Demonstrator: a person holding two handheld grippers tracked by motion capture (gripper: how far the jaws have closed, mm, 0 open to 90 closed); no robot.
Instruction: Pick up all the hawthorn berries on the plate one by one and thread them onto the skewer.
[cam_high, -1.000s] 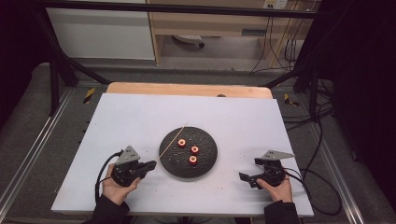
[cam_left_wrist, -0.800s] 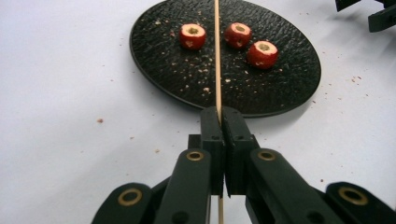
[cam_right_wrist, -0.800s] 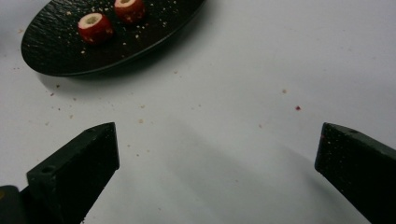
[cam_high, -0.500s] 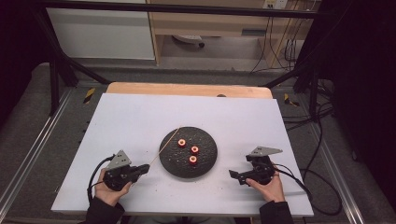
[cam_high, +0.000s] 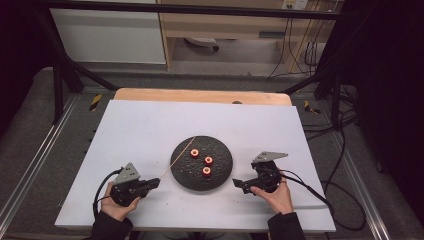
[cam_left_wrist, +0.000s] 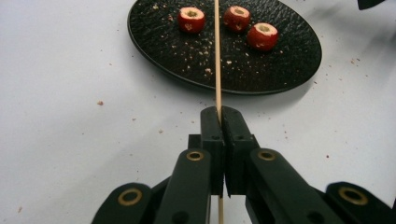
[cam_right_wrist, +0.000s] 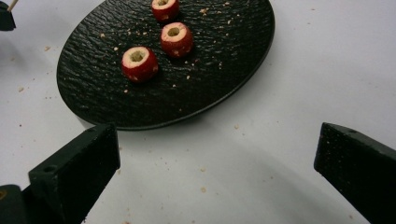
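Note:
A round black plate (cam_high: 185, 175) lies at the table's middle and carries three small red fruit pieces with hollow pale centres (cam_high: 194, 153) (cam_high: 208, 160) (cam_high: 206, 171). My left gripper (cam_high: 154, 183) rests left of the plate, shut on a thin wooden skewer (cam_high: 179, 153) that slants up over the plate's left edge. In the left gripper view the jaws (cam_left_wrist: 219, 114) pinch the skewer (cam_left_wrist: 217, 56), which points between the fruit pieces (cam_left_wrist: 191, 18) (cam_left_wrist: 236, 17). My right gripper (cam_high: 238, 183) hovers just right of the plate, open and holding nothing. In the right gripper view, its fingers (cam_right_wrist: 79, 172) stand wide apart before the plate (cam_right_wrist: 210, 84).
The white tabletop (cam_high: 150, 125) is dotted with crumbs around the plate. A wooden strip (cam_high: 200, 96) runs along its far edge. Cables (cam_high: 320, 195) trail off to the right from the right gripper. A metal frame rail (cam_high: 30, 170) borders the table's left side.
My right gripper has moved left, closer to the plate's right rim, and risen slightly. My left gripper has barely shifted and still grips the skewer.

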